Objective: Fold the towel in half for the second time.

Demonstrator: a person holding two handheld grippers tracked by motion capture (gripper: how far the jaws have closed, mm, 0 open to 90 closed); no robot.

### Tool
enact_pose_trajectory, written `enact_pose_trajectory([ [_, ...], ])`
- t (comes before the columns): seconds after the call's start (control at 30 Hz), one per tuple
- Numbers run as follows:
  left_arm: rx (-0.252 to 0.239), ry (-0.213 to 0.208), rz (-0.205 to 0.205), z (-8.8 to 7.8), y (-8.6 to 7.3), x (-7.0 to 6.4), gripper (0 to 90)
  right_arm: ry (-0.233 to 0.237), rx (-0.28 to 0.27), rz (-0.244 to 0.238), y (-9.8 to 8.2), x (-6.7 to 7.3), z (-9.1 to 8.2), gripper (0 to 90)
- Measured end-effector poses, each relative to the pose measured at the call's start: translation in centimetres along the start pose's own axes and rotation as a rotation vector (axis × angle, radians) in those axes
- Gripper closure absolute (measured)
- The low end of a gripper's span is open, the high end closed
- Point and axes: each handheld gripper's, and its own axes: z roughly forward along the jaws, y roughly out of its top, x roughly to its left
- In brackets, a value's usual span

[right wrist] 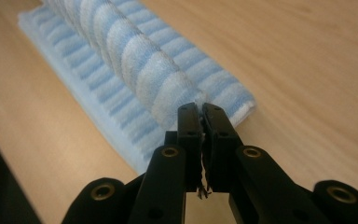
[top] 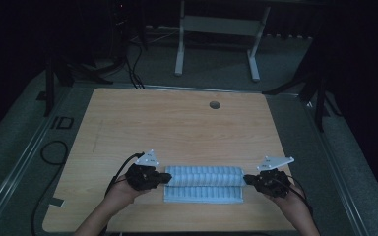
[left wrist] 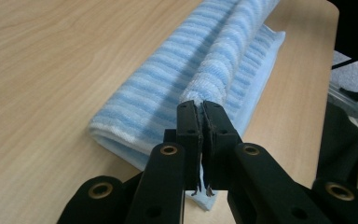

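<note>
A blue-and-white striped towel [top: 204, 183] lies folded on the wooden table [top: 177, 123], near the table's 6 o'clock edge in the high view, stretched from side to side between the two hands. Its upper layer is lifted into a rounded ridge that runs the whole length of the cloth, with a flat layer under it on the wood (the flat part shows toward 6 o'clock of the ridge). The left gripper [top: 166, 178] sits at the towel's 9 o'clock end, and in the left gripper view its black jaws stand pressed together, pinching the end of the ridge [left wrist: 223, 70] right at their tips. The right gripper [top: 246, 180] sits at the 3 o'clock end, well apart from the other, and in the right gripper view its jaws are likewise clamped tight on the ridge's end [right wrist: 135, 60], threads of cloth showing in the narrow slit between them. A round cable hole [top: 214, 104] lies toward 12 o'clock on the table, far from the towel. Beyond the table a white frame [top: 216, 34] stands on the grey floor.
</note>
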Motion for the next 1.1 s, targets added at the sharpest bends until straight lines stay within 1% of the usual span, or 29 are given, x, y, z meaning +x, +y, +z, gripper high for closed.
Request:
enact_pose_trajectory([
  [0.03, -0.001, 0.006, 0.001, -0.1, -0.2, -0.2, 85.4, 0.019, 0.003, 0.013, -0.3, 0.2, -0.1, 85.9],
  [0.1, 0.008, -0.02, -0.019, -0.4, -0.7, -0.2, 84.9, 0.046, 0.002, 0.021, -1.0, 0.8, -0.3, 83.8],
  [0.13, 0.011, -0.032, -0.022, -0.5, -1.0, -0.2, 83.3, 0.068, 0.015, 0.021, -1.3, 1.1, -0.3, 79.5],
  [0.17, 0.018, -0.028, -0.022, -0.7, -1.1, -0.3, 78.4, 0.086, 0.022, 0.011, -1.5, 1.4, -0.4, 76.3],
  [0.2, 0.016, -0.016, -0.024, -1.0, -1.2, -0.2, 72.2, 0.088, 0.017, 0.01, -1.7, 1.6, -0.6, 76.3],
  [0.23, 0.01, -0.028, -0.039, -1.1, -1.3, 0.0, 66.6, 0.094, 0.014, 0.015, -1.8, 1.7, -0.8, 75.3],
  [0.27, 0.01, -0.039, -0.057, -1.2, -1.3, 0.2, 60.8, 0.096, 0.014, 0.009, -1.8, 1.8, -0.8, 73.7],
  [0.3, 0.017, -0.03, -0.069, -1.2, -1.2, 0.4, 57.8, 0.086, 0.012, 0.004, -1.7, 1.9, -0.9, 73.7],
  [0.33, 0.027, -0.032, -0.077, -1.1, -1.2, 0.5, 56.2, 0.079, 0.013, -0.003, -1.6, 1.9, -0.9, 73.8],
  [0.4, 0.04, -0.041, -0.075, -0.4, -1.0, 0.4, 56.1, 0.065, 0.029, -0.012, -1.2, 1.9, -0.4, 73.7],
  [0.43, 0.053, -0.039, -0.069, 0.0, -1.0, 0.3, 56.2, 0.056, 0.028, -0.014, -1.1, 1.9, -0.1, 73.8],
  [0.47, 0.057, -0.038, -0.058, 0.4, -1.0, 0.1, 56.3, 0.058, 0.038, -0.007, -0.9, 1.9, 0.3, 73.7],
  [0.5, 0.068, -0.045, -0.054, 0.9, -1.0, 0.0, 56.3, 0.062, 0.045, -0.015, -0.8, 2.0, 0.8, 72.9],
  [0.53, 0.081, -0.044, -0.039, 1.4, -0.9, -0.2, 56.3, 0.057, 0.049, -0.025, -0.8, 2.2, 1.4, 71.7],
  [0.57, 0.086, -0.042, -0.036, 1.8, -0.9, -0.3, 56.3, 0.05, 0.061, -0.026, -0.7, 2.2, 1.9, 71.1],
  [0.63, 0.1, -0.055, -0.037, 2.7, -0.9, -0.4, 56.1, 0.039, 0.078, -0.036, -0.8, 2.3, 2.9, 69.6],
  [0.67, 0.104, -0.053, -0.04, 3.1, -0.9, -0.3, 56.1, 0.05, 0.086, -0.035, -0.8, 2.1, 3.4, 69.4],
  [0.7, 0.109, -0.059, -0.048, 3.5, -0.9, -0.2, 56.1, 0.051, 0.09, -0.04, -0.8, 2.1, 3.8, 68.2],
  [0.73, 0.12, -0.062, -0.043, 3.9, -0.8, -0.1, 56.1, 0.05, 0.089, -0.046, -0.7, 2.0, 4.1, 68.0],
  [0.8, 0.142, -0.042, -0.04, 4.7, -0.9, 0.1, 56.1, 0.056, 0.095, -0.05, -0.7, 1.7, 4.9, 67.0],
  [0.83, 0.157, -0.035, -0.034, 5.1, -1.0, 0.3, 55.7, 0.042, 0.1, -0.054, -0.7, 1.6, 5.3, 66.9],
  [0.87, 0.159, -0.022, -0.04, 5.4, -1.1, 0.5, 52.5, 0.04, 0.107, -0.051, -0.7, 1.3, 5.7, 66.9],
  [0.9, 0.162, -0.022, -0.036, 5.6, -1.2, 0.7, 52.6, 0.048, 0.118, -0.042, -0.7, 1.1, 6.2, 66.9],
  [0.93, 0.156, -0.023, -0.04, 5.6, -1.2, 0.9, 52.9, 0.053, 0.121, -0.046, -0.8, 0.9, 6.7, 66.8],
  [0.97, 0.159, -0.01, -0.035, 5.6, -1.2, 1.1, 53.2, 0.054, 0.115, -0.041, -0.7, 0.7, 7.0, 66.9],
  [1.0, 0.153, 0.007, -0.045, 5.5, -1.1, 1.3, 54.7, 0.054, 0.105, -0.038, -0.6, 0.6, 7.1, 66.9],
  [1.03, 0.159, 0.01, -0.043, 5.5, -1.1, 1.6, 56.1, 0.058, 0.102, -0.036, -0.5, 0.4, 7.3, 66.9],
  [1.1, 0.152, 0.02, -0.05, 5.4, -1.1, 2.4, 58.6, 0.063, 0.098, -0.029, -0.1, 0.0, 7.7, 66.8],
])
